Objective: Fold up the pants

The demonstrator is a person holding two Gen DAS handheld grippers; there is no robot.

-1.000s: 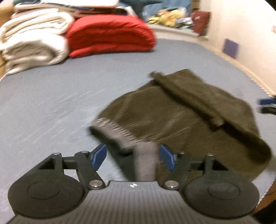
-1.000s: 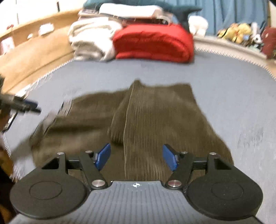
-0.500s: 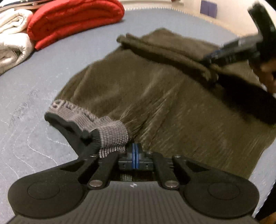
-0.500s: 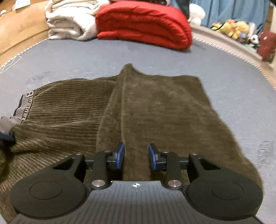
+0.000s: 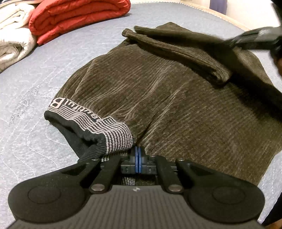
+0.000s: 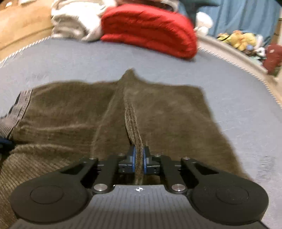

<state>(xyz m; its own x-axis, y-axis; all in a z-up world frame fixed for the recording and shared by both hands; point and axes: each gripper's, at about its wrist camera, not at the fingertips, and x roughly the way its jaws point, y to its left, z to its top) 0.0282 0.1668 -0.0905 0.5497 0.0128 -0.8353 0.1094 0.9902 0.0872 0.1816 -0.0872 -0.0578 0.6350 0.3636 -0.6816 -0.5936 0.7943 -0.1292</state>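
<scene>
Olive-brown corduroy pants lie folded on a grey-blue quilted bed. Their striped grey-and-black waistband is at the near left. My left gripper is shut on the waistband's near corner. My right gripper is shut on a raised ridge of the pants fabric at the near edge, and the pants spread out beyond it. The right gripper also shows blurred in the left wrist view, at the far right over the pants.
A folded red quilt and white blankets are stacked at the far end of the bed; they also show in the right wrist view as the quilt and blankets. Stuffed toys sit on the far right ledge.
Both grippers were open a second ago. The left has closed on the waistband corner. The right has closed on the fabric ridge and lifted it slightly.
</scene>
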